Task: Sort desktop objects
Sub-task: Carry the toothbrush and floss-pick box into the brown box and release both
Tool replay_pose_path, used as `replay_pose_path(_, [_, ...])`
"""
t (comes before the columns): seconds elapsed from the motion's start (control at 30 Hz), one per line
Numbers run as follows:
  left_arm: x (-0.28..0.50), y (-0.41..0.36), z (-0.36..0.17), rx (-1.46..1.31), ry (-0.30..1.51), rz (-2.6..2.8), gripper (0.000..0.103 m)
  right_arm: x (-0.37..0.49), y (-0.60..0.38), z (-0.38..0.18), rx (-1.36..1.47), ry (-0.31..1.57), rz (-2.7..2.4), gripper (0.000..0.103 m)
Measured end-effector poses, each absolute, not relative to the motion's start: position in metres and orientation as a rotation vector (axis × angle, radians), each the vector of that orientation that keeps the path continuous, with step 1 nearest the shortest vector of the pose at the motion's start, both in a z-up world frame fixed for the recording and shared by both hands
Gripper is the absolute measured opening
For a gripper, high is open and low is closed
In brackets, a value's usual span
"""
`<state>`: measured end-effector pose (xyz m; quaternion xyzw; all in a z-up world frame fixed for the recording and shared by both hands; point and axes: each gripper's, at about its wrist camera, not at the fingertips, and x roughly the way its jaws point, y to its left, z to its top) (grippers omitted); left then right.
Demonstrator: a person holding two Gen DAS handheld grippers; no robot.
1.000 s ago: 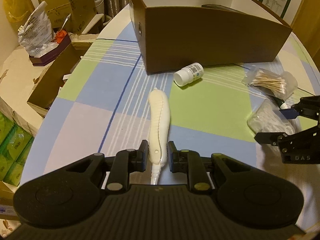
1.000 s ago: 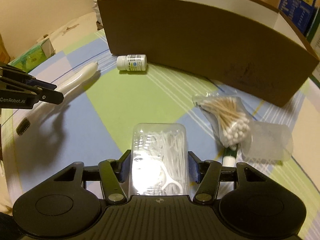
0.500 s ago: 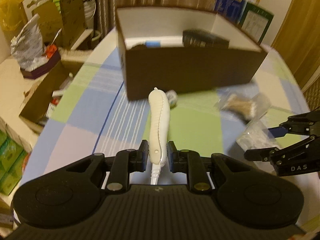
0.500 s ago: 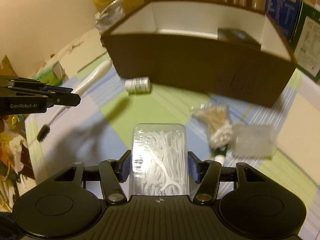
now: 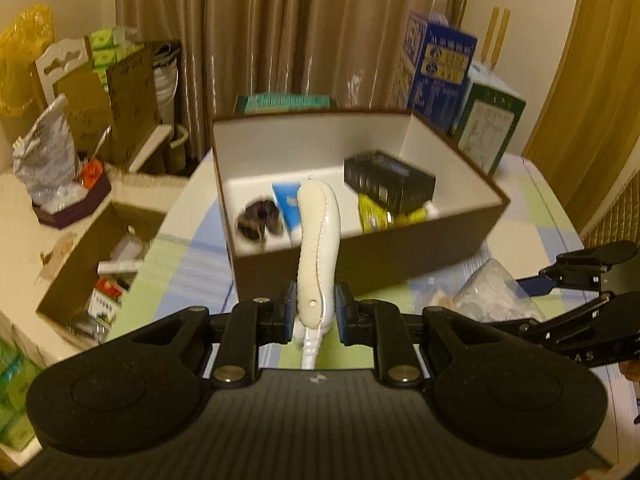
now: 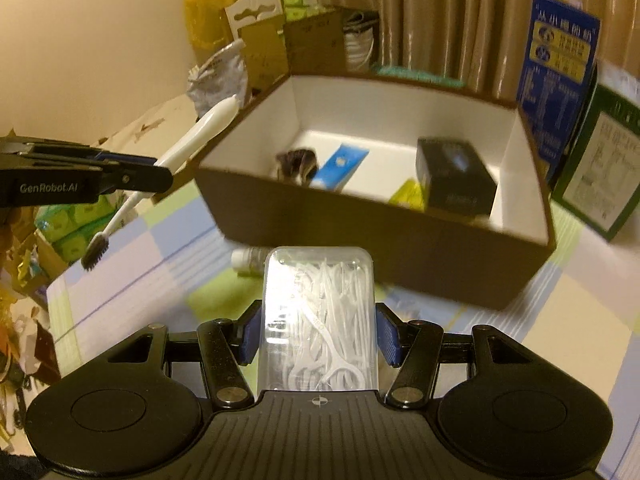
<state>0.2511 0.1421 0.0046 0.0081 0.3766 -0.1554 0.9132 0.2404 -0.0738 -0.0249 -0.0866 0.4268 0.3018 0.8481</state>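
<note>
The left gripper (image 5: 313, 314) is clamping the toothbrush (image 5: 318, 240) and the right gripper (image 6: 319, 338) the floss-pick case (image 6: 319, 316), both hanging before the box (image 6: 400, 236), risking clipping its near wall.

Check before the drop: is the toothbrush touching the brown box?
Apart. The right wrist view shows the toothbrush held in the left claw, with background visible between it and the brown box rim.

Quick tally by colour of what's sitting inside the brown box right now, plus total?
Inside the brown box:
Black: 1, the black carton
Blue: 1, the blue tube
Yellow: 1, the yellow packet
Dark, blurred: 1, the dark item, identity unclear
Total: 4
</note>
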Motion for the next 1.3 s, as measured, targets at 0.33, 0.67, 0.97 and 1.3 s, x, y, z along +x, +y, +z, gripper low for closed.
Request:
replay_pose_path(0.33, [0.302, 0.132, 0.037, -0.001, 0.672, -0.325, 0.016, 0.287, -0.071, 0.008, -0.18, 0.817, 0.626, 0.054])
replay_pose_path(0.67, [0.366, 0.121, 0.036, -0.039, 0.693, -0.304, 0.016, 0.356, -0.048, 0.014, -0.183, 0.807, 0.603, 0.054])
replay_pose_path(0.97, [0.415, 0.122, 0.005, -0.05, 0.788, -0.231, 0.016, 0.402, -0.027, -0.022, -0.18, 0.899, 0.571, 0.054])
replay_pose_path(1.3, [0.433, 0.111, -0.042, 0.0, 0.902, -0.199, 0.016, 0.41, -0.023, -0.055, -0.192, 0.989, 0.558, 0.054])
